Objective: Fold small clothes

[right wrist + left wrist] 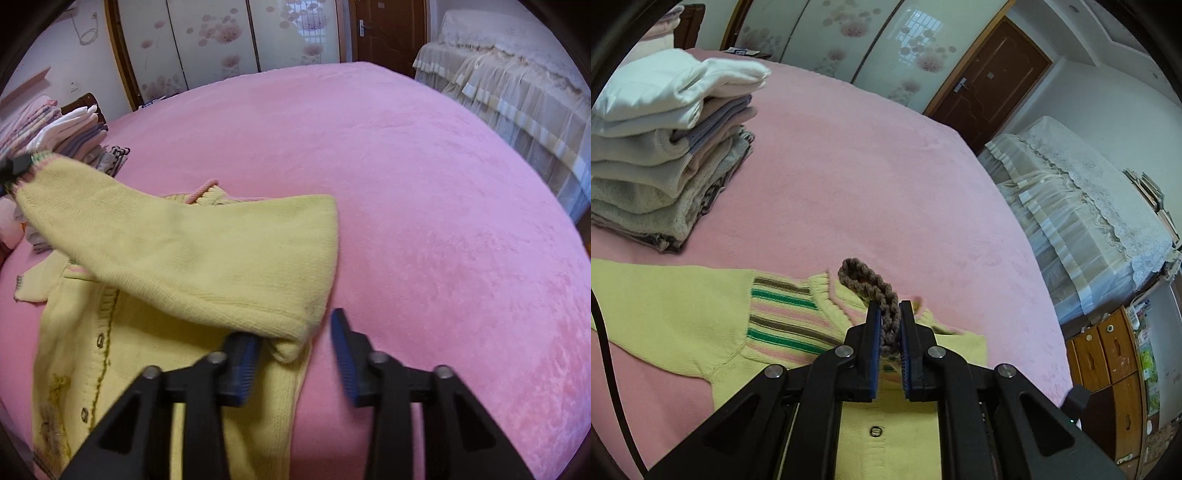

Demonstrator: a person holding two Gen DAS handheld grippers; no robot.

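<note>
Yellow knit, a small cardigan (177,266), lies on the pink bedspread (424,192), buttoned front up.

Left gripper (889,306): clenched on a brown braided cuff edge (871,284) of the cardigan, which stands up between the blue pads. Below and to the left of this gripper lie a striped panel (783,317) and the button placket (875,431). Far ahead and to its left stands a stack of folded clothes (665,155). In the right wrist view the same gripper appears at the far left edge, holding the sleeve (110,221) raised and stretched across the cardigan body.

Right gripper (295,328): jaws part open, grasping nothing. The left pad (242,363) sits against or just beside the shoulder fold of the sleeve; the right pad rests over bare bedspread. Whether the left pad touches the knit cannot be told.

Step in hand, as judged: the sleeve fold, with the sleeve drawn inward over the front. The body fold is not yet done.

Next move, as judged: lay the cuff flat on the body with the left gripper, keeping the shoulder fold line straight. The right gripper can pin or grip the fold at the shoulder. Loose knit may sag or bunch if released high.

Labels and writing: none legible in either view.
</note>
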